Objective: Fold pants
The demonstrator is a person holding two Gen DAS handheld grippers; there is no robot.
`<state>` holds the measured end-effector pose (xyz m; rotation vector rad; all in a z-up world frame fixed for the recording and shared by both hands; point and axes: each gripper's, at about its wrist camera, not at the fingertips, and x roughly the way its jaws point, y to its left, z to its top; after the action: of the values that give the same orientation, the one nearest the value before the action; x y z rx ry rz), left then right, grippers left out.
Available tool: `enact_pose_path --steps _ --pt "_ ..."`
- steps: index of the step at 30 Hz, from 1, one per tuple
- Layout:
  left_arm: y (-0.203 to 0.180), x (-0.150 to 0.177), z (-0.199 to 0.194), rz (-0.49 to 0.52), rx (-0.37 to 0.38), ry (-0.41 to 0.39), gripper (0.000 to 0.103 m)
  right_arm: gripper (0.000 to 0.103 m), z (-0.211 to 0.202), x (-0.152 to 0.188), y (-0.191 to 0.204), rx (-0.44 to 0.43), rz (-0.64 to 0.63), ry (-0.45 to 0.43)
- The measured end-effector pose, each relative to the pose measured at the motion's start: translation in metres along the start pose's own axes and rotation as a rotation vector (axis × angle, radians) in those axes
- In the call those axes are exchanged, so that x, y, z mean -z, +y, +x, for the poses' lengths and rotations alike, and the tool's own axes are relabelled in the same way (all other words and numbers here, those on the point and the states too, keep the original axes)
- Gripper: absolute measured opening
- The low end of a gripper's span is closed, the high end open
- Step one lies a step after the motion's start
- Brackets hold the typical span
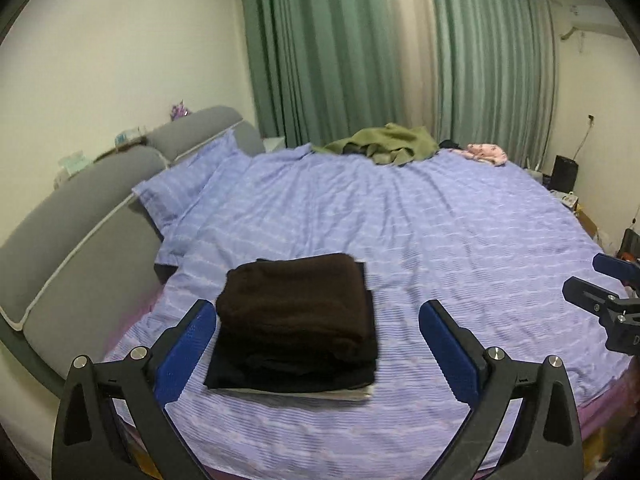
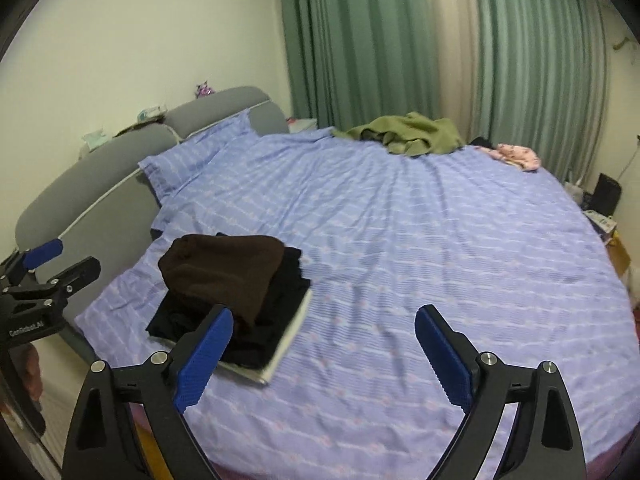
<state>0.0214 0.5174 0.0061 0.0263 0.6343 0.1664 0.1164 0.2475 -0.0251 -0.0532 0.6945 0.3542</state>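
Note:
Folded dark brown pants [image 1: 296, 300] lie on top of a stack of folded black clothes [image 1: 292, 372] on the purple striped bed [image 1: 460, 240]. My left gripper [image 1: 318, 316] is open and empty, held above the near edge of the bed with the stack between its blue pads. My right gripper [image 2: 324, 324] is open and empty, to the right of the stack; the brown pants [image 2: 224, 268] sit left of its left pad. The right gripper also shows at the right edge of the left wrist view [image 1: 600, 280].
An olive green garment [image 1: 384, 142] and a pink garment [image 1: 486, 153] lie crumpled at the far edge of the bed. A grey padded headboard [image 1: 80, 216] and a purple pillow [image 1: 180, 188] are on the left. Green curtains [image 1: 328, 48] hang behind.

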Motion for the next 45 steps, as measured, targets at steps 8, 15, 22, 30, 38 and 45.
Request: enact_pose_path --steps 8,15,22,30,38,45 --pt "-0.07 0.016 -0.055 0.007 0.073 0.003 0.103 0.093 -0.087 0.034 -0.053 0.039 0.039 -0.011" --pt "-0.116 0.03 -0.077 0.016 0.127 0.028 0.103 0.093 -0.135 0.059 -0.086 0.118 0.057 -0.028" --pt "-0.147 0.038 -0.098 0.021 0.159 0.028 0.103 0.093 -0.168 0.072 -0.111 0.124 0.072 -0.052" --pt "-0.164 0.034 -0.123 0.029 0.15 0.002 0.103 0.093 -0.189 0.079 -0.126 0.112 0.095 -0.08" --pt "-0.178 0.037 -0.14 0.036 0.141 -0.02 0.103 0.093 -0.206 0.088 -0.133 0.113 0.109 -0.105" --pt "-0.19 0.043 -0.149 0.056 0.147 -0.017 0.103 0.093 -0.214 0.092 -0.137 0.119 0.116 -0.117"
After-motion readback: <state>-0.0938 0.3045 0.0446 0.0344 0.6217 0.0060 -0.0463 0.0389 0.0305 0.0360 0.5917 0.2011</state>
